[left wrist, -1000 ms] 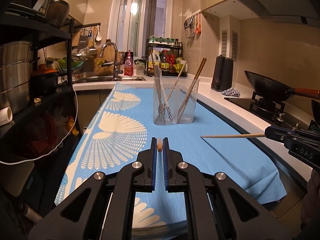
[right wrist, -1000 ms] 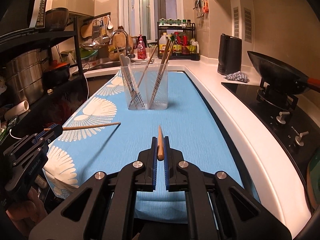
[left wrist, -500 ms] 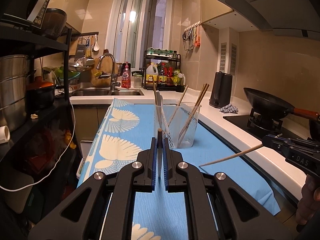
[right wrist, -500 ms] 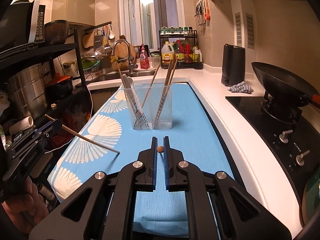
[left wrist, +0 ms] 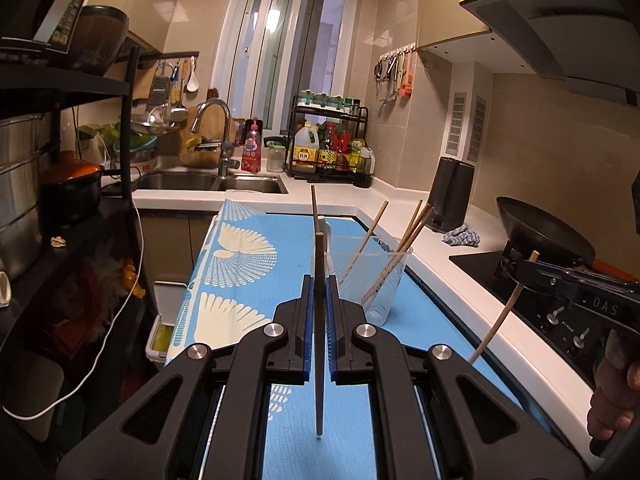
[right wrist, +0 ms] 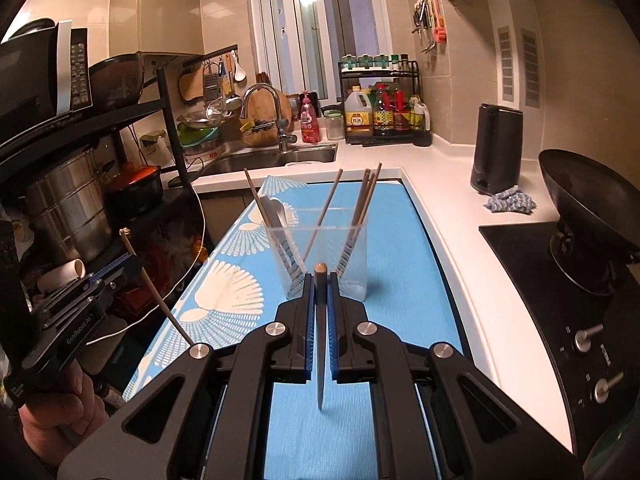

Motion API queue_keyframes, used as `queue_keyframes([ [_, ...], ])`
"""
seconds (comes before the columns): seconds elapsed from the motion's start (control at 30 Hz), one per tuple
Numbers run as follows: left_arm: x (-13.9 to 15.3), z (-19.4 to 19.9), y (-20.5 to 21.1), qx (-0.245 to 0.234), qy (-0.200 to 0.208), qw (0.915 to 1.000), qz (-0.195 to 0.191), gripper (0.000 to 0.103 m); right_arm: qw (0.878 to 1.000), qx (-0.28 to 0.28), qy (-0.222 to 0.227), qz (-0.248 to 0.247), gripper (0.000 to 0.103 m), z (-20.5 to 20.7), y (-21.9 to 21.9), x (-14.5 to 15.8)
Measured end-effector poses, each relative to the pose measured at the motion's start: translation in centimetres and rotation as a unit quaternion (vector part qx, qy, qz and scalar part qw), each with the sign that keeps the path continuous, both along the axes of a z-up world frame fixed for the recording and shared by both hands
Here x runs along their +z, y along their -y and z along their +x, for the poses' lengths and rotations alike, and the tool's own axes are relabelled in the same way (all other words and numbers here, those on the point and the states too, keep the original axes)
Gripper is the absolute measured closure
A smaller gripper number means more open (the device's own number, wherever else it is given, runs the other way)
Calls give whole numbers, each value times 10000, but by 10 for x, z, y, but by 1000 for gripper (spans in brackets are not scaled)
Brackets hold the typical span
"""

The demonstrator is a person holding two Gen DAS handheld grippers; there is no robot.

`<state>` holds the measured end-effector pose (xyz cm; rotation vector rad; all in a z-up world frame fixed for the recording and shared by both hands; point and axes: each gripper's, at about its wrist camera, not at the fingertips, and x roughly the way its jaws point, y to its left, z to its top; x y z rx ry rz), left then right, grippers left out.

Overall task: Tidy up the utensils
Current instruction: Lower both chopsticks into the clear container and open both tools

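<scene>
Both chopsticks have swung from lying flat to standing nearly upright, thick end up, and both grippers have climbed above the cloth. A second ago each stick pointed sideways over the blue mat; now each hangs tip-down, clear of the surface.

The left gripper is clamped narrow on its chopstick, whose tip hangs over the near part of the cloth. The right gripper is likewise pinched tight on the second chopstick. From the left camera the right gripper shows at the right edge with its stick slanting down; from the right camera the left one shows at the left edge, likewise.

The holder, a clear cup, stands on the cloth just beyond both grippers, in the middle of the counter. It already holds several chopsticks and a pale spoon-like piece leaning on its left wall.

In my judgement the tilt is the set-up for dropping the sticks in: tips down and raised to about rim height, they only need carrying forward over the opening. The cup is crowded, so the tips could catch on sticks already inside.

Readable writing: "DAS" on the right gripper's body in the left view; "GenRobot.AI" on the left gripper's body in the right view. Bottle labels on the far rack and the hob markings are too small to read.
</scene>
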<state>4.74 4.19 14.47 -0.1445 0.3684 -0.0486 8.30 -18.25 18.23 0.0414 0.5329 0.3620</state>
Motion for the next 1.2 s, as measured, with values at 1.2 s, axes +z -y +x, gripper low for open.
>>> queue_keyframes([
  [1.2, 30, 208, 38, -883, -411, 9952, 63, 97, 9985, 229, 435, -250, 97, 176, -47, 36],
])
